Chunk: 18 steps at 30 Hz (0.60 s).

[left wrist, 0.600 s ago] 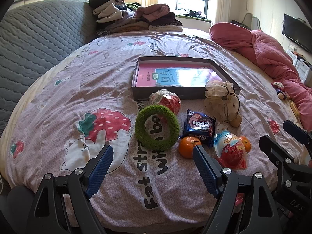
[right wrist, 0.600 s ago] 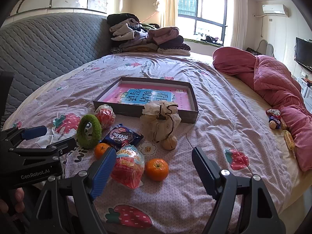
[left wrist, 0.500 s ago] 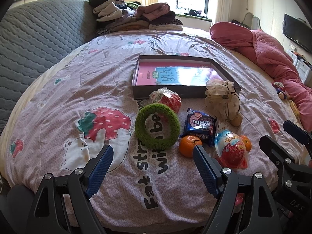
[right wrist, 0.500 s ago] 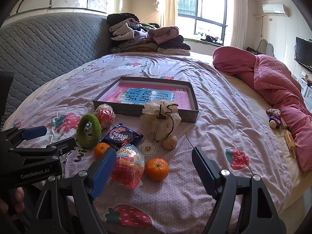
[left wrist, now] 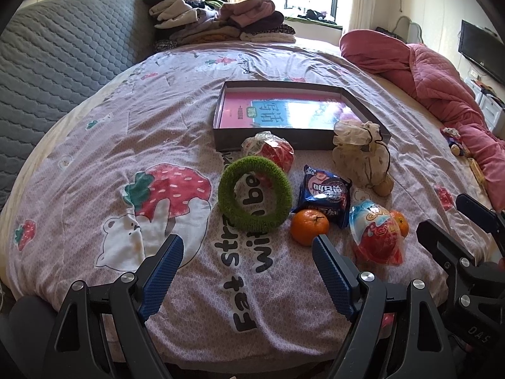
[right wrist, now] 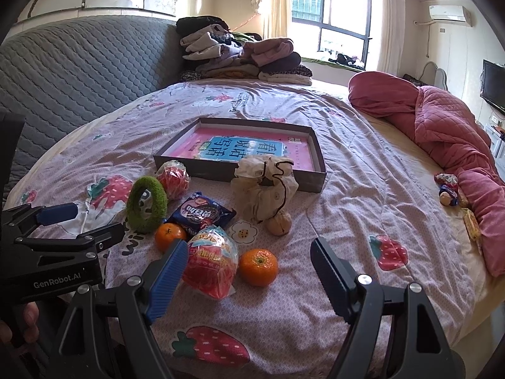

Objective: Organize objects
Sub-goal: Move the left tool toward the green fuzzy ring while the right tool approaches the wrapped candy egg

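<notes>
**Both grippers poised, nothing yet picked up**

On the bedspread, near its front edge, the loose things lay in a cluster: a green fuzzy ring [left wrist: 254,193], a blue snack packet [left wrist: 324,195], a near orange [left wrist: 309,226], a red-and-white snack bag [left wrist: 376,233] with a second orange [left wrist: 399,222] tucked just behind it, a wrapped red ball [left wrist: 268,151] and a cream drawstring pouch [left wrist: 361,153]. Beyond them sat the shallow dark box [left wrist: 277,141] with a pink book lying flat inside, the likely home for them.

The left gripper [left wrist: 244,271] and the right gripper [right wrist: 244,273] both hung above the near edge with jaws spread wide and nothing between them. By my judgement the sorting had not yet begun; this was the approach to a first pick. The next move called for choosing one item, lowering over it, and closing gently, since the bags would crumple and the oranges could roll.

From the left wrist, the green ring's full hole showed and the second orange was mostly hidden. From the right wrist, that orange [right wrist: 258,267] lay in plain sight just right of the snack bag, and a small round tan thing [right wrist: 279,223] at the pouch's foot was clearer. A person's fingers [right wrist: 19,325] showed at the near left.
</notes>
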Each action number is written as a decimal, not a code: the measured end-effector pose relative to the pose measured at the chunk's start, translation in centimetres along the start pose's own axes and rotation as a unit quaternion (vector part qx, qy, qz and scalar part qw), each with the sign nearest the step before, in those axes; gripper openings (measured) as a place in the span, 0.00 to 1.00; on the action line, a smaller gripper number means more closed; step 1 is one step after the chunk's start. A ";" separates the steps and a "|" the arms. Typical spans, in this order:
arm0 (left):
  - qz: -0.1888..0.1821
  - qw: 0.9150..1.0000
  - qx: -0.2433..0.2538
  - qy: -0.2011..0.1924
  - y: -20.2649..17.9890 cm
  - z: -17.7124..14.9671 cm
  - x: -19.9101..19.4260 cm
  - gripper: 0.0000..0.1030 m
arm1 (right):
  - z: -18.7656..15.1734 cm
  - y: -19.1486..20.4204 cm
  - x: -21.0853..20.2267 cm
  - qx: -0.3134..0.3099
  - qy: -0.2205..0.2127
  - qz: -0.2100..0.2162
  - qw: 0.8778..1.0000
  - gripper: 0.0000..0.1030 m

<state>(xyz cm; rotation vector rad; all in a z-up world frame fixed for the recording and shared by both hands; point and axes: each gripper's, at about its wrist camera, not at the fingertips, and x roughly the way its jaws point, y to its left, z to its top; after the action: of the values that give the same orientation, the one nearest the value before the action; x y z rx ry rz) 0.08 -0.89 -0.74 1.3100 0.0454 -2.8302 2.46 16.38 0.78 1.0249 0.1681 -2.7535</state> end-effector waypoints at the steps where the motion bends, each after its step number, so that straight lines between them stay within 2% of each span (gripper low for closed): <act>1: -0.001 1.000 0.001 0.002 0.0 -0.1 0.1 0.82 | 0.0 0.1 0.1 -0.001 0.001 0.001 1.000 0.77; 18: -0.011 0.999 0.002 0.044 0.9 -1.6 1.4 0.82 | -1.7 0.8 1.1 -0.021 0.035 0.019 0.999 0.77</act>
<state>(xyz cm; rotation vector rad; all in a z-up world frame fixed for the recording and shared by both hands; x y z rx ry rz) 0.44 -1.79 -2.91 1.4431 0.0558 -2.7914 2.89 15.74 -1.29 1.1016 0.2126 -2.6702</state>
